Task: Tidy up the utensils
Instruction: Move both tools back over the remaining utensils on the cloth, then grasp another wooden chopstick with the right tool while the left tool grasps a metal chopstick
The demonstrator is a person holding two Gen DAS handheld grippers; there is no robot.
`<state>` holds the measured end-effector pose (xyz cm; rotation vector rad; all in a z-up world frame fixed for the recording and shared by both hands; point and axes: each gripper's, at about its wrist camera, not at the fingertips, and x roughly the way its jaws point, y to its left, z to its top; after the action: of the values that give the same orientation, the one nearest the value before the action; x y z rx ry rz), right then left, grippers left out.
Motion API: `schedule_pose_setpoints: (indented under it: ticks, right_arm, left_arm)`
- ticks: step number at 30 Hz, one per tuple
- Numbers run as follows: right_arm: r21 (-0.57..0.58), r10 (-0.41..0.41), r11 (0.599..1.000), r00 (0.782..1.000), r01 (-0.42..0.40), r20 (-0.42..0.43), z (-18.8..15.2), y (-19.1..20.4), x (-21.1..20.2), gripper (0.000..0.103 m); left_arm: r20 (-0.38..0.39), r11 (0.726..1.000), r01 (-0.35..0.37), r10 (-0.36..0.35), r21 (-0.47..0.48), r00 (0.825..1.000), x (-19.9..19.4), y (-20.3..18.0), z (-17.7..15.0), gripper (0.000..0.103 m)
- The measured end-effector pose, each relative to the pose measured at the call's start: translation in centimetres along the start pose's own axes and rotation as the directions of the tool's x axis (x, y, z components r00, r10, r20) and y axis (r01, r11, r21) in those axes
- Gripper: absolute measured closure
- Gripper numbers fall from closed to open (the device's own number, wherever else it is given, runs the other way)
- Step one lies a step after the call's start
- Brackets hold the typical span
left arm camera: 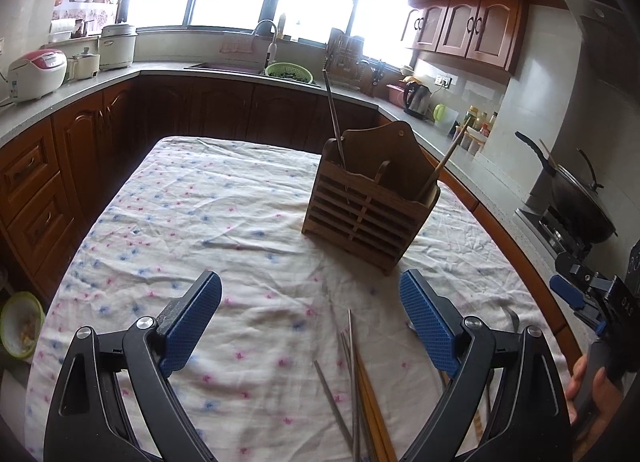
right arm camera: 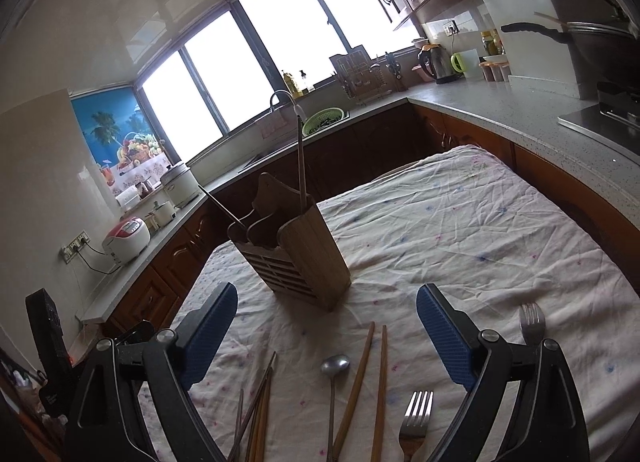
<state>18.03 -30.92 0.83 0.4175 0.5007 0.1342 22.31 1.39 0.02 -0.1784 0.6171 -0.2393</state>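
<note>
Loosely, chopsticks [right arm camera: 360, 386] between spread right tool [right arm camera: 326, 326] fingers, probably untouched

We hold our left gripper [left arm camera: 310, 318] with its jaws spread wide and nothing between them; our right gripper [right arm camera: 326, 336] gapes just as wide, empty; a hand [left arm camera: 596, 390] grips its handle.

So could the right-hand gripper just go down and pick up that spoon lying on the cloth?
Probably yes. The right gripper is open and empty, and the spoon lies on the cloth between its jaws with nothing on top. A wooden chopstick lies close beside it and might get caught up.
</note>
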Motion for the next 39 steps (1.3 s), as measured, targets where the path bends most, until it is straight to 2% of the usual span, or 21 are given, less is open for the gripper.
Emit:
schedule_pose_setpoints:
  ticks: [15, 28, 31, 33, 34, 36, 39]
  right_arm:
    - [-0.019, -0.041, 0.999, 0.995, 0.039, -0.091, -3.4, -1.5, -0.2, 0.010]
    - [-0.082, -0.087, 0.994, 0.978, 0.072, -0.189, -4.9, -1.5, 3.3, 0.012]
    - [-0.096, -0.102, 0.992, 0.971, 0.082, -0.215, -5.0, -1.8, 4.4, 0.022]
    - [-0.103, -0.112, 0.991, 0.966, 0.090, -0.235, -4.9, -1.9, 5.1, 0.033]
    - [-0.107, -0.120, 0.990, 0.963, 0.096, -0.242, -4.9, -2.0, 5.4, 0.035]
    - [-0.117, -0.139, 0.987, 0.957, 0.112, -0.256, -4.9, -2.1, 6.1, 0.048]
    - [-0.125, -0.157, 0.984, 0.946, 0.126, -0.285, -4.8, -2.4, 7.2, 0.060]
  left_arm:
    - [-0.102, 1.000, -0.002, 0.005, 0.026, 0.995, 0.9, -0.1, -3.9, 0.010]
    - [-0.195, 0.996, 0.000, 0.017, 0.087, 0.981, 4.5, -1.8, -4.4, 0.011]
    - [-0.214, 0.996, 0.012, 0.009, 0.093, 0.977, 5.6, -2.0, -4.1, 0.016]
    - [-0.235, 0.995, 0.025, 0.000, 0.100, 0.972, 6.5, -2.2, -3.9, 0.020]
    - [-0.245, 0.994, 0.030, -0.003, 0.106, 0.969, 6.9, -2.4, -3.7, 0.023]
    - [-0.266, 0.991, 0.043, -0.009, 0.123, 0.964, 7.9, -2.8, -3.5, 0.029]
    - [-0.301, 0.986, 0.046, 0.004, 0.160, 0.953, 9.5, -3.6, -3.5, 0.040]
